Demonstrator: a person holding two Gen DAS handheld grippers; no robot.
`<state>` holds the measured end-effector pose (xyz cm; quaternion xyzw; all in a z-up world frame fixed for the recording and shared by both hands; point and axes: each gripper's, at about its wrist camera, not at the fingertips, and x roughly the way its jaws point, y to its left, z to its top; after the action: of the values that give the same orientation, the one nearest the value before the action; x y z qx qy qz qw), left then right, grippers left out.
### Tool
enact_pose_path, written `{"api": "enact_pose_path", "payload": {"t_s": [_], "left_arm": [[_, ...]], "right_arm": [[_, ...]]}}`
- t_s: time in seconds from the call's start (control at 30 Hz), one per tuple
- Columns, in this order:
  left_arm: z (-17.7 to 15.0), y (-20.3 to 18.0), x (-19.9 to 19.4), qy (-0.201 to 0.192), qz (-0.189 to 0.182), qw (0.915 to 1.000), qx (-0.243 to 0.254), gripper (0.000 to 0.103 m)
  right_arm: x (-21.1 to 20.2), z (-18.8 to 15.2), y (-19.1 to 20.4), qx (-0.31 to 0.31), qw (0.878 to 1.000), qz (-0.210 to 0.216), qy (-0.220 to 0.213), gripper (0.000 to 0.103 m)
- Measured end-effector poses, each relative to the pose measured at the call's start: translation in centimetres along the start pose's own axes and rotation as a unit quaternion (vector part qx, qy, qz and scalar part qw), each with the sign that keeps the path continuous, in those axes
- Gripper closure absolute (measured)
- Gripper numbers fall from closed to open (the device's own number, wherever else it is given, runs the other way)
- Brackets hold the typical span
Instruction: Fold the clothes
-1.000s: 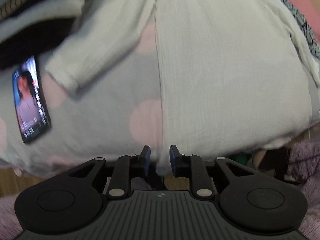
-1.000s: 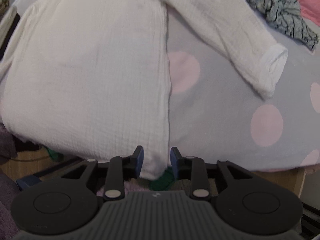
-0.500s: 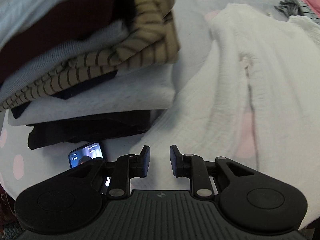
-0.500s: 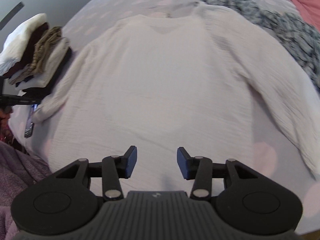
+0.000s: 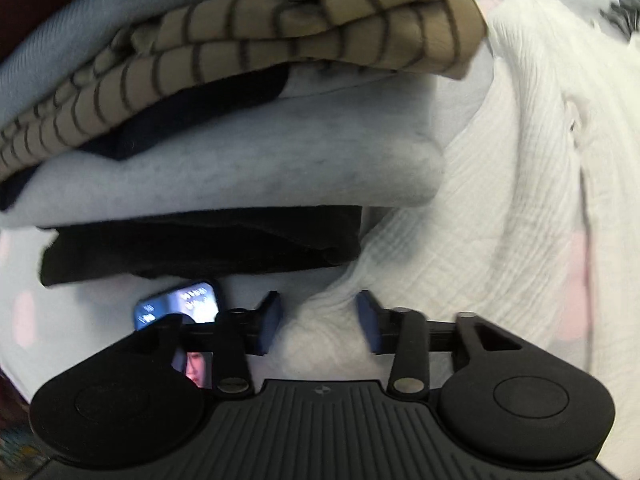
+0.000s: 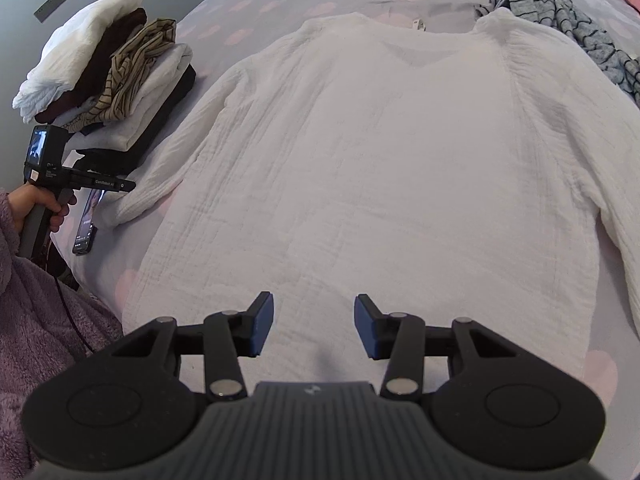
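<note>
The left claw (image 5: 318,322) stands with its jaws apart, and the cuff end of the white shirt's sleeve (image 5: 320,320) lies bunched between the blue pads (image 5: 269,322), not pinched. Just to its left a phone (image 5: 180,304) with a lit screen lies on the bed, partly hidden under the claw's frame. Straight ahead rises a stack of folded clothes (image 5: 240,120): a black piece at the bottom, pale grey above it, then a tan one with dark stripes. The stack stands close to the sleeve, leaving little room on that side.

The right claw (image 6: 314,330) is also apart, hovering over the lower hem area of the white shirt (image 6: 380,160), gripping nothing. The shirt lies flat and spread out on the grey bedsheet with pink dots (image 6: 280,0), neckline away from the claw, both sleeves angled out and down. Its left sleeve runs toward the stack and the person's left hand (image 6: 36,204), which holds the other tool at the bed's edge. Beyond the right shoulder lies a crumpled grey striped garment (image 6: 560,12), touching the shirt there. Open sheet shows past the neckline and beside the right sleeve.
</note>
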<state>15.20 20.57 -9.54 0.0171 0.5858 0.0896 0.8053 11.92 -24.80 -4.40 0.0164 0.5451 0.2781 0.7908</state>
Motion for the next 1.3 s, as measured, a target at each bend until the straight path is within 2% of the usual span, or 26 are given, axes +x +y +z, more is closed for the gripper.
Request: {"api": "enact_pose_path", "payload": {"t_s": [0.03, 0.07, 0.17, 0.33, 0.53, 0.7, 0.8, 1.1, 1.3], "left_arm": [[0.0, 0.0, -0.3, -0.001, -0.006, 1.0000, -0.004, 0.092], [0.0, 0.0, -0.6, -0.003, -0.011, 0.9999, -0.008, 0.095], [-0.1, -0.2, -2.4, -0.023, -0.029, 0.9991, -0.022, 0.097], [0.1, -1.2, -8.7, -0.099, -0.075, 0.9919, -0.029, 0.097], [2.4, -2.7, -15.8, -0.192, -0.129, 0.9723, -0.031, 0.097], [5.4, -2.5, -19.8, -0.259, -0.131, 0.9556, -0.052, 0.097], [7.3, -2.3, -22.2, -0.296, -0.134, 0.9428, -0.073, 0.097], [8.6, -6.3, -23.9, -0.321, -0.165, 0.9327, 0.000, 0.097], [6.4, -11.1, -23.7, -0.300, -0.174, 0.9322, 0.104, 0.097]], "right_arm": [[0.2, 0.1, 0.0, 0.002, 1.000, -0.001, 0.003, 0.054], [0.5, 0.2, -0.1, 0.002, 1.000, -0.003, 0.005, 0.054], [0.8, 0.4, -0.1, 0.005, 1.000, -0.009, 0.008, 0.054], [0.9, 0.8, -0.1, 0.008, 1.000, -0.021, 0.006, 0.054], [1.4, 1.5, 0.8, -0.004, 1.000, -0.022, 0.007, 0.054], [1.0, 2.8, 1.7, -0.010, 1.000, -0.013, -0.014, 0.053], [0.7, 3.7, 1.9, -0.009, 1.000, -0.009, -0.027, 0.051], [1.0, 5.8, 2.0, -0.013, 0.999, -0.007, -0.042, 0.048], [1.5, 5.9, 1.8, -0.009, 0.999, -0.010, -0.038, 0.048]]}}
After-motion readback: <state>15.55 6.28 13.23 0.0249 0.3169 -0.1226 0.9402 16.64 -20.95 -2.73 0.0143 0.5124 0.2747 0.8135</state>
